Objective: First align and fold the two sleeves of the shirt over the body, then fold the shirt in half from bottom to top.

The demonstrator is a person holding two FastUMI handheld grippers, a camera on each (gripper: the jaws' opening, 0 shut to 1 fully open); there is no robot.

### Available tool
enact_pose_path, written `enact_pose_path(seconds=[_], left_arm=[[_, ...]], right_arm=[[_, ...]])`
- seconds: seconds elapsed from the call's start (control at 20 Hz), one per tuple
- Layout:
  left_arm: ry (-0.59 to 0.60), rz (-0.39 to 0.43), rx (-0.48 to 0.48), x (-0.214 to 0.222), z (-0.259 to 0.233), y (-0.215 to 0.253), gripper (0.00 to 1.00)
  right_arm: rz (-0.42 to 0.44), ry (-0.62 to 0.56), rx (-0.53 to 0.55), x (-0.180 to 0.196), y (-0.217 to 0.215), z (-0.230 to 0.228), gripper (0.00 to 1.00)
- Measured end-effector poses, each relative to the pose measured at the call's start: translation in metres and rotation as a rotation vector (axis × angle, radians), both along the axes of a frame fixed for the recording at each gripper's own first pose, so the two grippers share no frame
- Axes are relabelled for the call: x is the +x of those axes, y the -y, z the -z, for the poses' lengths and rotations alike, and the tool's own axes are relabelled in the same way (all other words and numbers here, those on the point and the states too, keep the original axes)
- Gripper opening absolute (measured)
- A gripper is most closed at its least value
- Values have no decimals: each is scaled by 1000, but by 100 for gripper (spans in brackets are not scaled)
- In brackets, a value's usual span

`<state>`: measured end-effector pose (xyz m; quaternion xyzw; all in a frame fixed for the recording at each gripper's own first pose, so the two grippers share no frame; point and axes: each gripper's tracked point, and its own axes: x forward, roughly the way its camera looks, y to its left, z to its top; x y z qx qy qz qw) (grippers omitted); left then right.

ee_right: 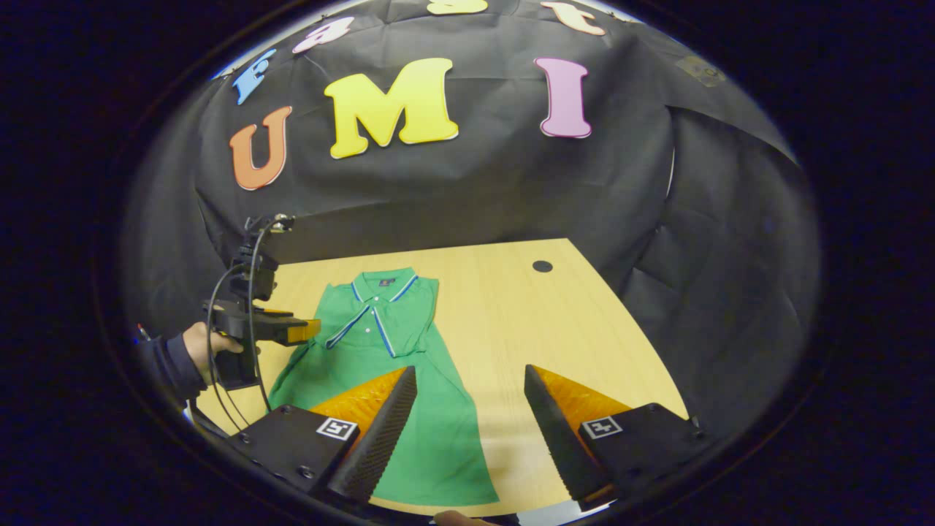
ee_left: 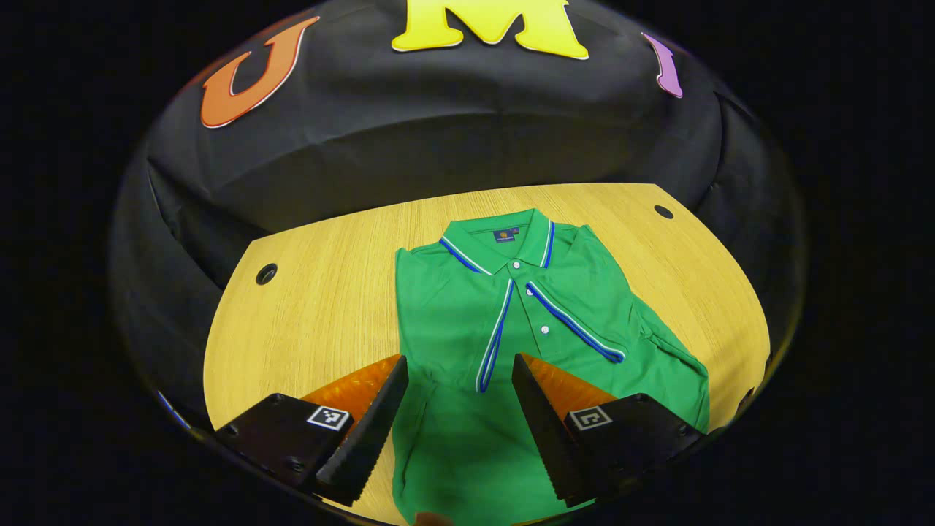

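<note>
Both tools stand with their fingers spread apart and nothing between them. Seen in the left gripper view, the left tool (ee_left: pixel 459 380) hovers over the lower body of a green polo shirt (ee_left: pixel 511 321), its two fingers framing the striped placket without touching the cloth as far as the frame shows. The shirt lies face up on a pale wooden bench (ee_left: pixel 329 292), collar toward the black cloth wall, buttons closed. Its sleeves are folded in over the body, the one at the frame's right lying across the chest with its blue-and-white trim running at a slant; the fold at the other side reads as a straight edge. Two dark round holes mark the bench's far corners, one (ee_left: pixel 266 274) at the frame's left and one (ee_left: pixel 663 212) at the right.

From the right gripper view, the right tool (ee_right: pixel 470 383) hangs above the near edge of the bench (ee_right: pixel 526 321), with the shirt (ee_right: pixel 380 343) beneath its left-hand finger and bare wood under the other. The hem spreads wider than the chest and lies near the bench's front edge. Farther off in that view, a hand (ee_right: pixel 208 343) in a dark sleeve (ee_right: pixel 169 365) holds the left tool (ee_right: pixel 310 330) just beside the shirt's shoulder, black cables (ee_right: pixel 234 365) looping down from it.
</note>
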<state>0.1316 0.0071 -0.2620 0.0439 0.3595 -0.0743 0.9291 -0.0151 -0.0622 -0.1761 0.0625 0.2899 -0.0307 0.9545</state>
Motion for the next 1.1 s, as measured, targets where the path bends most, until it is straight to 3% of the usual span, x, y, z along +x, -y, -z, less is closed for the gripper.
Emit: enact_pose_path(seconds=[0.2, 0.45, 0.85, 1.1], left_arm=[[-18, -57, -17, -51, 4, -24, 94], [-137, -108, -17, -128, 39, -47, 97], [-462, -115, -78, -268, 97, -58, 97], [-606, -119, -75, -308, 115, -69, 97]], right_arm=[[-66, -74, -7, -3, -10, 33, 95], [-120, -211, -37, -17, -12, 94, 94], [-88, -539, -6, -89, -13, 182, 95], [-84, -696, -1, -126, -15, 211, 94]])
